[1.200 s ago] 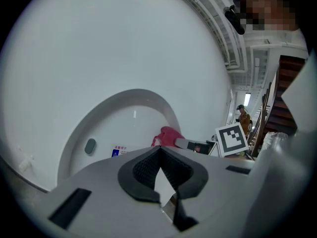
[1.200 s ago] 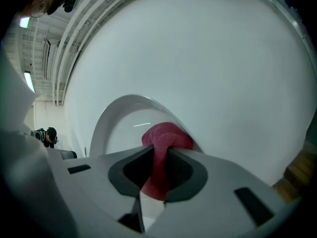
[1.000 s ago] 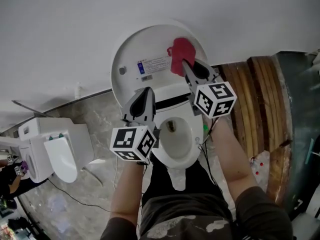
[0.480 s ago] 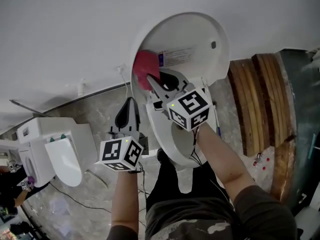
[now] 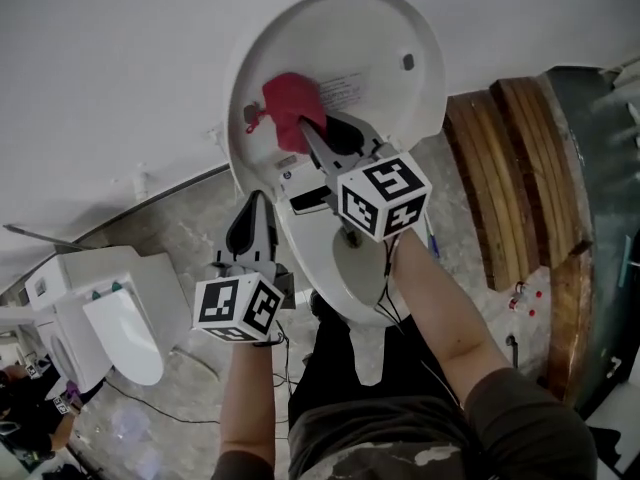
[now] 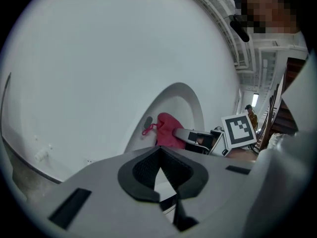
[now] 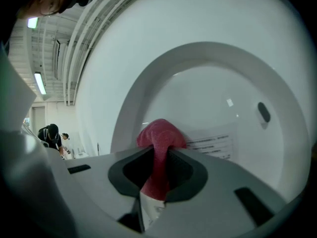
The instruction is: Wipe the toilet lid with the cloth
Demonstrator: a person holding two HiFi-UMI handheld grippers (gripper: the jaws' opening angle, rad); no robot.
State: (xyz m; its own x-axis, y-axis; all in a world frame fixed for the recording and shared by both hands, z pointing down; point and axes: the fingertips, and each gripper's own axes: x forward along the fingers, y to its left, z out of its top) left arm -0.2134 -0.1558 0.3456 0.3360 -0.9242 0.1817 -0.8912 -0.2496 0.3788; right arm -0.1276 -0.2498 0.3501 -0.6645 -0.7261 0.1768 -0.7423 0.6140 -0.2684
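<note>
- Right gripper (image 5: 308, 133) clamped on the red cloth (image 5: 287, 108). The wad sits just past its tips, against the inner face of the raised toilet lid (image 5: 400, 28).
- Left gripper (image 5: 256, 203) closed and empty — below and left of the right one, off the lid.
- Risk: only a thin fold is pinched. Drag could pull it free, and bare tips would then scrape the plastic.
- Nearby: label (image 5: 345, 88) just right of the wad — its edge might snag. Second toilet (image 5: 110, 308) is well apart.

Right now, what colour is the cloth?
Pinkish red cloth; the right gripper view shows it best.
</note>
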